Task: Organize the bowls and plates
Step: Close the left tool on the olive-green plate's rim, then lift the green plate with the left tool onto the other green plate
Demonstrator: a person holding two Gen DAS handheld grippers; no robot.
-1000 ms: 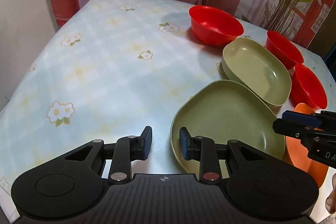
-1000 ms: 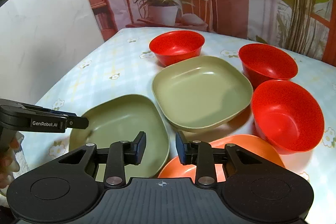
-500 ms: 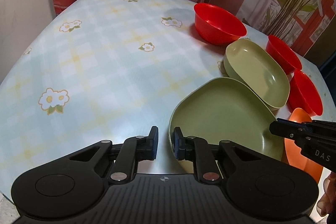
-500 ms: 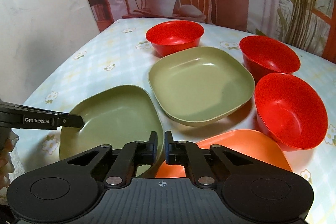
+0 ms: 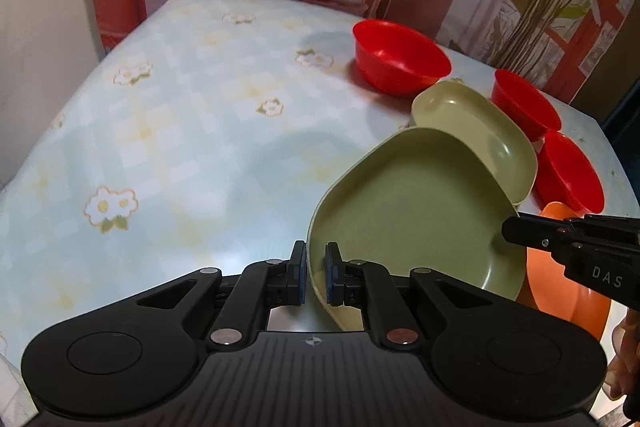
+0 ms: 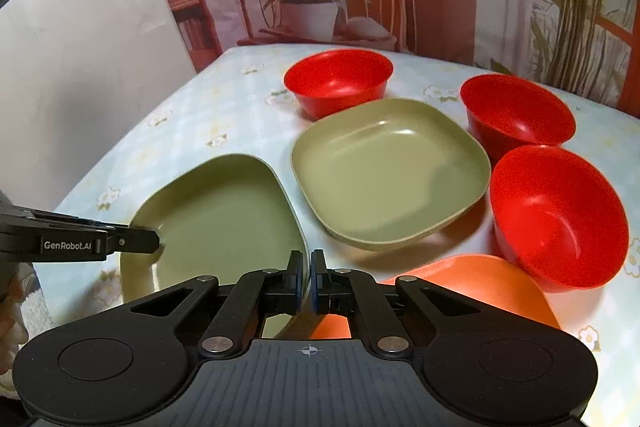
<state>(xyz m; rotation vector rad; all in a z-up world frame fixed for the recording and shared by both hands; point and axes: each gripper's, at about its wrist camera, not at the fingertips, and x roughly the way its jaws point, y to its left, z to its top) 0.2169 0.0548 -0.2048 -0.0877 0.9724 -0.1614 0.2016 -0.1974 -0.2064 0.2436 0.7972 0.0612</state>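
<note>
The left hand-held gripper [image 5: 316,277] has just closed its jaws onto the near rim of the nearer olive-green plate [image 5: 416,215], one pad inside the rim and one outside, so that edge is pinched between them. The right hand-held gripper [image 6: 307,281] has likewise just closed, its pads drawn almost together over the same plate's right edge [image 6: 224,215]; the rim appears to sit between them, just where the plate meets the orange plate [image 6: 480,283]. This green plate is a rounded square with no clear long axis; it sits near the front of the table [image 5: 180,131], hollow upward, and in the left wrist view its far edge looks raised, overlapping the second olive-green plate [image 6: 388,171] behind it, though whether it is lifted clear of the cloth cannot be told. The second green plate lies flat, hollow up, in the middle of the group. Three red bowls stand upright, mouths up: one [image 6: 340,79] behind the second plate, two [image 6: 516,111] [image 6: 556,215] along its right side, the nearer one just beside the orange plate. The flowered, pale blue tablecloth [image 5: 120,203] covers the table.
</note>
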